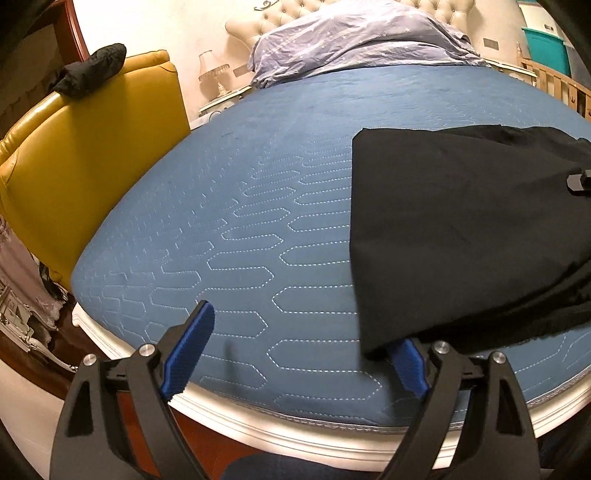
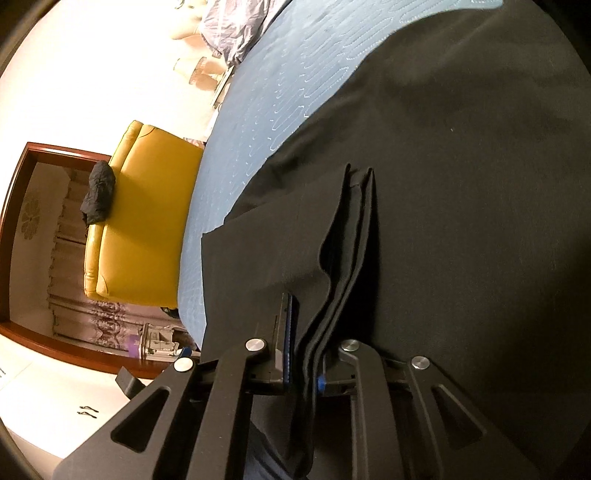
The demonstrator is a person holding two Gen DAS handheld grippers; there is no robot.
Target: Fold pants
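Right gripper sits nearest the lens, jaws clamped on a stacked edge of the black pants, several layers pinched between the blue pads. Pants lie on the blue quilted mattress, toward its near right side, one corner draping over the left gripper's right-hand pad. Left gripper has jaws wide apart, holding nothing, poised at the near mattress edge just beside that corner. Fabric looks light, thin, limp, matte: it should sag between grip points and slide a bit on the quilt, so I'd judge corners and hems as the places to pinch, taking all layers at once. Free near corner looks like the natural hold for the left. Hard to make out: black on black hides seams, so I can't tell waistband from leg hem, nor the layer count in the clamp. Far right of the pants is cut off in both views. Beyond: yellow armchair with a dark garment on its back, rumpled star-print bedding at the tufted headboard.
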